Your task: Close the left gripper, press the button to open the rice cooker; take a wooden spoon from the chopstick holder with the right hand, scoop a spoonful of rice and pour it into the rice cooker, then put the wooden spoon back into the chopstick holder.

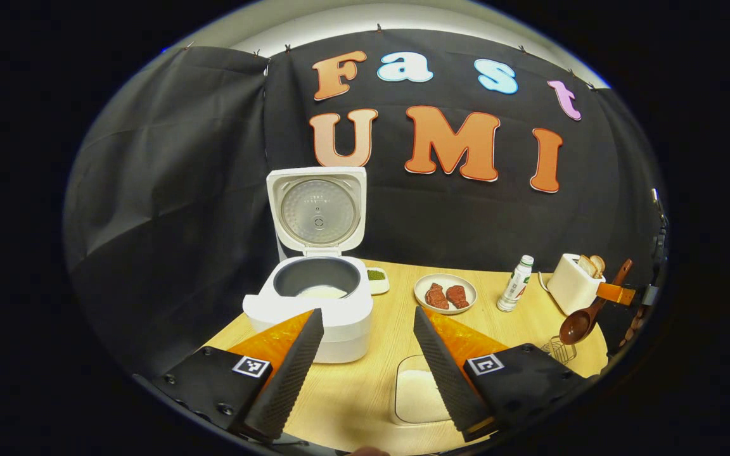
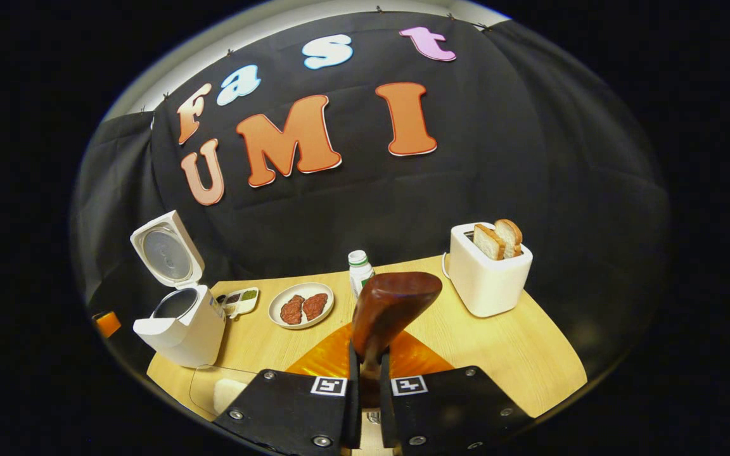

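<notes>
Two tools logged. Our left tool (image 1: 368, 329) stands wide apart before the rice cooker (image 1: 314, 304), lid up, rice inside. Our right tool (image 2: 365, 373) clamps the wooden spoon (image 2: 390, 304) by its handle, bowl raised above the surface (image 2: 517, 354), over the chopstick holder (image 1: 558, 349).

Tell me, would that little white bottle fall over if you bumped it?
Probably. The bottle stands tall and narrow on the table, so a nudge near its cap would likely tip it. Being round, it might then roll towards the plate. It looks light.
</notes>
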A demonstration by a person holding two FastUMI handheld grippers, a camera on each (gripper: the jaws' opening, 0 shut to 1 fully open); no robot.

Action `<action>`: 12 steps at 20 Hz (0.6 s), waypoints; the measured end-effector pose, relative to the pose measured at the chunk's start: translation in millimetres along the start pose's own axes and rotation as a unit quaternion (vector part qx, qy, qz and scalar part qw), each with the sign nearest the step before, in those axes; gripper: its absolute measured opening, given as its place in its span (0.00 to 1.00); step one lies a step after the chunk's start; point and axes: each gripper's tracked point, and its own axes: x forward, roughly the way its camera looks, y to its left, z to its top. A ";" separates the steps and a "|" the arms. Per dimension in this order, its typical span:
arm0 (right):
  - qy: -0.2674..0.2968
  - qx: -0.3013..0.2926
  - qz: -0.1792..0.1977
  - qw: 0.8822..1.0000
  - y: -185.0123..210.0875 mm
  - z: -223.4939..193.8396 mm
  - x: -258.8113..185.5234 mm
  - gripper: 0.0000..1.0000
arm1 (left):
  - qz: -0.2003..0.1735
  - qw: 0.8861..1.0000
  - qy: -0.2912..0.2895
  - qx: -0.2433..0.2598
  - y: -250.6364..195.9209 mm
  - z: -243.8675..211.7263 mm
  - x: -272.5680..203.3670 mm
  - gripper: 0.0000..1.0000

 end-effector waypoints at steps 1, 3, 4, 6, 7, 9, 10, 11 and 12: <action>0.004 0.003 -0.011 1.000 -5.6 -5.5 3.1 0.11 | 0.002 1.000 0.000 0.000 1.3 0.2 -0.2 0.98; 0.015 0.015 -0.032 0.999 -19.7 -21.5 8.7 0.12 | 0.008 1.000 -0.002 0.002 5.4 2.4 -1.7 0.98; 0.027 0.028 -0.039 0.998 -24.1 -31.2 9.6 0.12 | 0.011 1.000 -0.003 0.002 9.2 3.6 -0.6 0.98; 0.040 0.060 -0.039 0.997 -27.6 -44.9 12.9 0.12 | 0.019 1.000 -0.006 0.006 15.2 6.6 -2.0 0.98; 0.041 0.073 -0.040 0.996 -31.4 -49.3 15.2 0.12 | 0.022 1.000 -0.008 0.009 18.1 8.5 -1.0 0.94; 0.053 0.098 -0.045 0.993 -41.5 -60.0 21.6 0.12 | 0.026 1.000 -0.007 0.009 24.2 9.8 -0.1 0.98; 0.074 0.117 -0.047 0.989 -44.4 -71.3 23.7 0.11 | 0.024 1.000 0.000 -0.001 24.8 8.1 1.8 0.94; 0.068 0.140 -0.049 0.987 -48.3 -71.2 25.0 0.12 | 0.023 1.000 0.003 -0.013 26.0 8.9 2.1 0.94; 0.068 0.157 -0.051 0.984 -52.6 -69.8 27.8 0.12 | 0.024 0.999 0.005 -0.021 29.0 11.1 3.7 0.98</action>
